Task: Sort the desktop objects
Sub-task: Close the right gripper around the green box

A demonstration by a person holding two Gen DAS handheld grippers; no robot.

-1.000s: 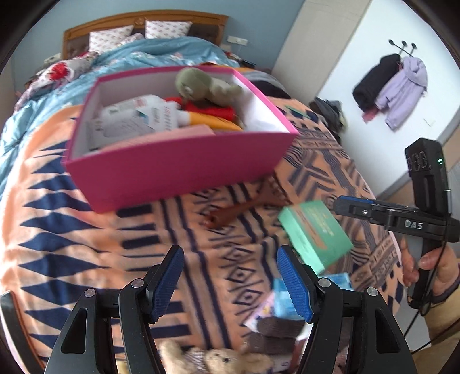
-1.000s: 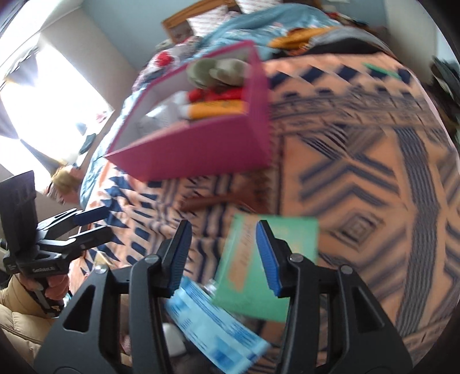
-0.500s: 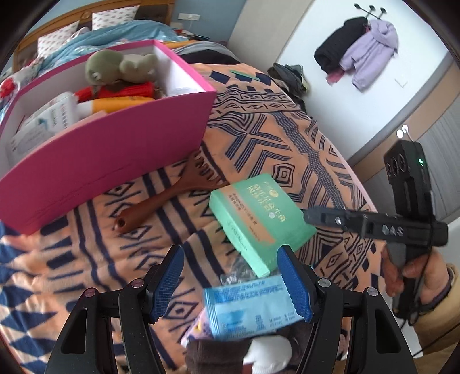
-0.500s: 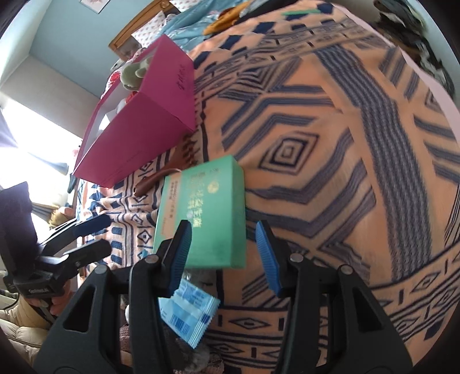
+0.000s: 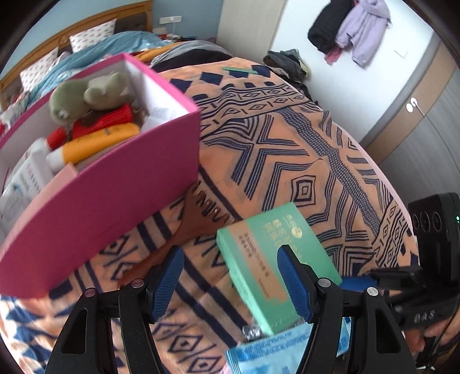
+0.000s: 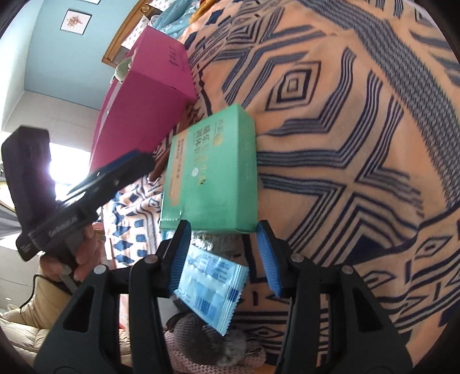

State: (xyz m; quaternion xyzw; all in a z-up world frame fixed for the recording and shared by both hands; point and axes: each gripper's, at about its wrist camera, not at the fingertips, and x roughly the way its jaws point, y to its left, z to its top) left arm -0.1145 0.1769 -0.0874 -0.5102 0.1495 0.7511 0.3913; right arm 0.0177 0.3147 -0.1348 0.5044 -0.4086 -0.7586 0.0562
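A green carton lies flat on the patterned blanket, seen also in the right wrist view as the green carton. My left gripper is open just above it, its right finger over the carton's top. My right gripper is open at the carton's near edge, nothing between its fingers. A blue packet lies under the right gripper on a grey knitted item. A brown wooden comb lies beside the pink box, which holds a green plush and an orange tube.
The orange and navy blanket spreads wide to the right. The other gripper and a hand are at the left of the right wrist view. Coats hang on the far wall.
Both grippers have closed in on the green carton. The left view swung right, away from the pink box; the right gripper dropped to the carton's near edge. Both stayed open.
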